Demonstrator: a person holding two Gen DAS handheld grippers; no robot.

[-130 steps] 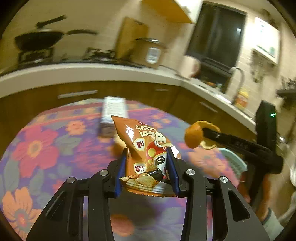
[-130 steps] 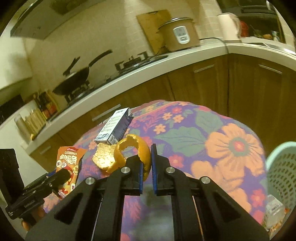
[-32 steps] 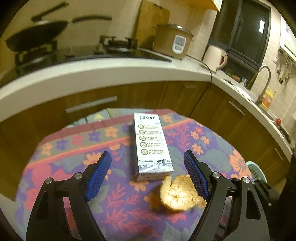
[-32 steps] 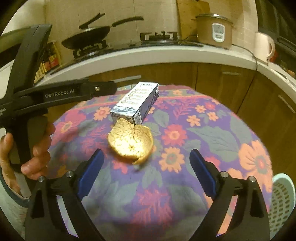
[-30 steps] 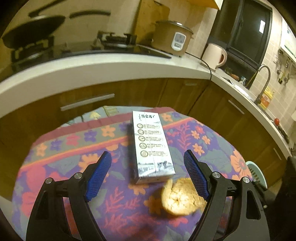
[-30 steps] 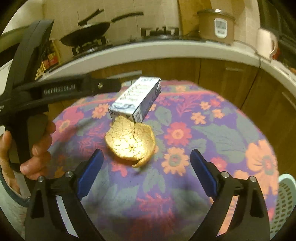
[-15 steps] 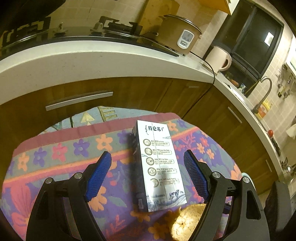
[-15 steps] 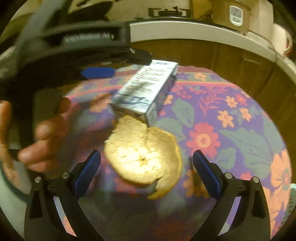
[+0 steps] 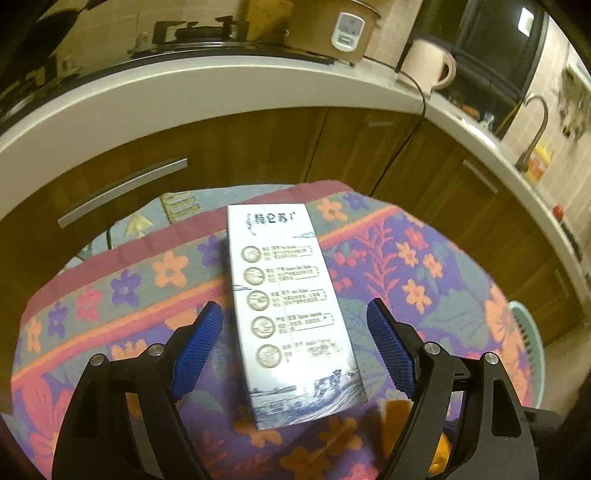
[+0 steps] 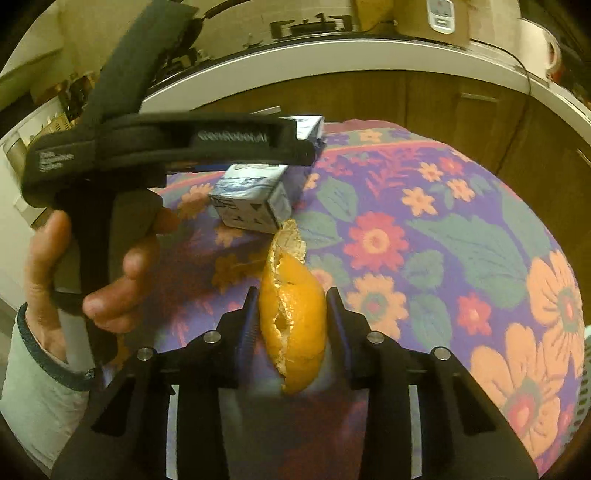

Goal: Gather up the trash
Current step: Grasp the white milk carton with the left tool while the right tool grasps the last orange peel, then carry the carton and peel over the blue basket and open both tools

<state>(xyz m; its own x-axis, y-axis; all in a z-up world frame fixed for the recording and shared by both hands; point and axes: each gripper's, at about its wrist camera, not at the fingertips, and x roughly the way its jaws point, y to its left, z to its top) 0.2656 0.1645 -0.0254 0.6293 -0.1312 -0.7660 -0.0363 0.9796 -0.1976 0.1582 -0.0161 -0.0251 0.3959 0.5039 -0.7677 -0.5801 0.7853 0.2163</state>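
A white and blue milk carton (image 9: 291, 314) lies flat on the floral tablecloth (image 9: 110, 295). My left gripper (image 9: 295, 343) is open, its blue pads on either side of the carton's near half without touching it. In the right wrist view the carton (image 10: 255, 199) lies under the left gripper's body. My right gripper (image 10: 291, 314) is shut on an orange peel (image 10: 291, 314), folded between the pads, just in front of the carton's near end. A bit of the peel shows in the left wrist view (image 9: 439, 458) at the bottom right.
A pale green basket (image 9: 532, 354) stands off the table's right side, its rim also in the right wrist view (image 10: 585, 387). Wooden cabinets and a white counter (image 9: 221, 85) with a rice cooker (image 9: 332, 29) and kettle (image 9: 428, 66) curve behind the table.
My right gripper has closed on the orange peel, which lay flat between open jaws before. My left gripper has moved forward so its open pads now flank the carton.
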